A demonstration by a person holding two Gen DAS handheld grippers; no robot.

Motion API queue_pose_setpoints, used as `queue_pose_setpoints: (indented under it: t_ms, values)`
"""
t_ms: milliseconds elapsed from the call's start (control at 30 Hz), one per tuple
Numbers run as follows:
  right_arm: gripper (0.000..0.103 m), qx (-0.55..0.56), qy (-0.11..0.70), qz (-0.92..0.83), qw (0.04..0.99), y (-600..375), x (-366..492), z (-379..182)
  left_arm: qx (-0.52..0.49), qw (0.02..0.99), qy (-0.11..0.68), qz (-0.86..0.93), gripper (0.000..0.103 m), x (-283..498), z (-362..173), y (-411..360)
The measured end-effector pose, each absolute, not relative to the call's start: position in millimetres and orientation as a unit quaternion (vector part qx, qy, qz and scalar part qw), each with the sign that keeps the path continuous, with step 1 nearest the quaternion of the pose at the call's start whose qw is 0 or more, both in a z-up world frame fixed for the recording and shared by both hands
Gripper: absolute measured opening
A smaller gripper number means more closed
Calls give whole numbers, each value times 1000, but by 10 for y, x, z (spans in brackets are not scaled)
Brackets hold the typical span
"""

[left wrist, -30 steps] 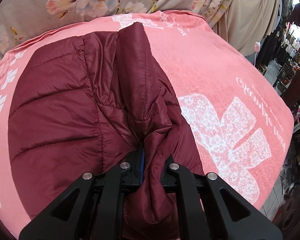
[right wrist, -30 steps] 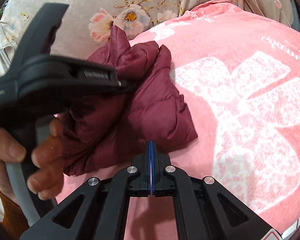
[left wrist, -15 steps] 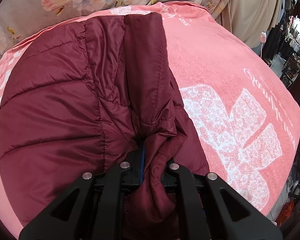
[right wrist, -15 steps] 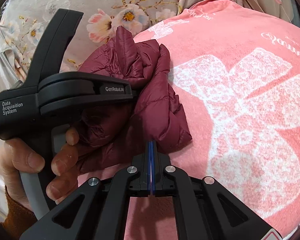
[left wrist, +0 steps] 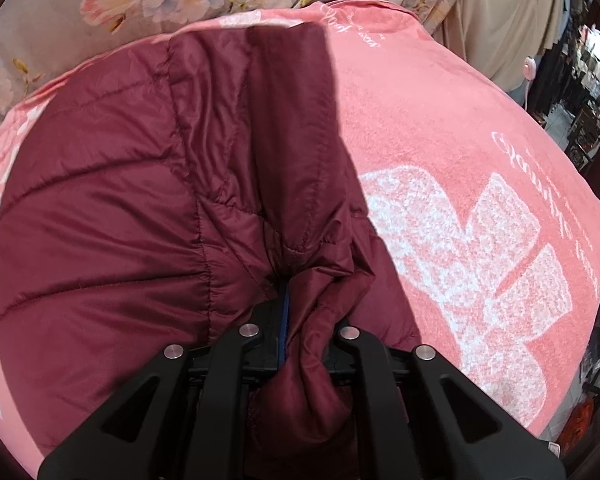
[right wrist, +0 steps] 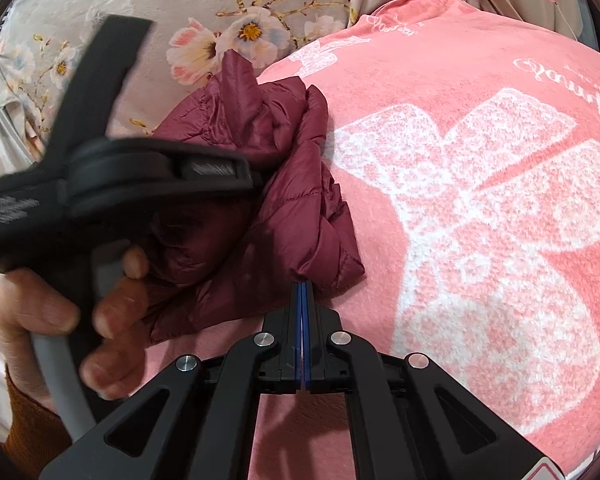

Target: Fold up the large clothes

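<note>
Maroon jacket on pink blanket, bunched toward far-left side. L gripper pinching a fabric fold, jaws easing apart (fabric between them, prob. gripped). R gripper fully closed, empty, tips just at jacket edge. Hand holding L gripper's handle.

Worktop under pink blanket, jacket on it.
Maroon quilted jacket lies bunched on the blanket, left of its white butterfly print; floral cloth behind the blanket.
</note>
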State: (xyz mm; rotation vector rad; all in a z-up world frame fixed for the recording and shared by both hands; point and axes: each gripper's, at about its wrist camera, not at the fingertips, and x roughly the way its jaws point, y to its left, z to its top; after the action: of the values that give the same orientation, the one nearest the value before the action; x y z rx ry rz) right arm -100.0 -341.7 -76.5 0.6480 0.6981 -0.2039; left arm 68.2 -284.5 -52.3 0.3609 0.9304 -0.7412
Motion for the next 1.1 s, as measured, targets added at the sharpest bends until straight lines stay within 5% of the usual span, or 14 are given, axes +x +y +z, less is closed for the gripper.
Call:
queue_pose_setpoints:
  t_ms: [133, 333, 367, 433, 733, 867, 933, 1033, 1100]
  values:
    - [1, 300, 327, -106, 890, -3451, -1069, -695, 115, 800, 432, -399, 38, 654, -248, -2709]
    - [17, 286, 300, -103, 904, -3474, -1151, -521, 23, 817, 396, -417, 59, 914, 371, -2331]
    - [23, 280, 292, -100, 909, -3466, -1156, -456, 8, 822, 394, -411, 60, 1019, 460, -2264]
    - [54, 270, 272, -98, 918, -3428, -1169, -328, -2, 831, 390, -397, 61, 1179, 548, -2202]
    - [65, 143, 224, -45, 963, -3018, -783, 257, 42, 819, 426, -382, 61, 1716, 566, -2386]
    - [63, 115, 247, -43, 961, -2970, -534, 191, 99, 802, 433, -399, 61, 1768, 449, -2690]
    - [34, 127, 267, -44, 954, -3033, -439, 86, 127, 795, 436, -402, 61, 1770, 349, -2859]
    - [6, 173, 275, -43, 945, -3201, -439, -46, 153, 789, 438, -402, 61, 1780, 210, -3050]
    - [4, 202, 262, -38, 943, -3320, -525, -73, 165, 789, 437, -399, 60, 1792, 128, -3159]
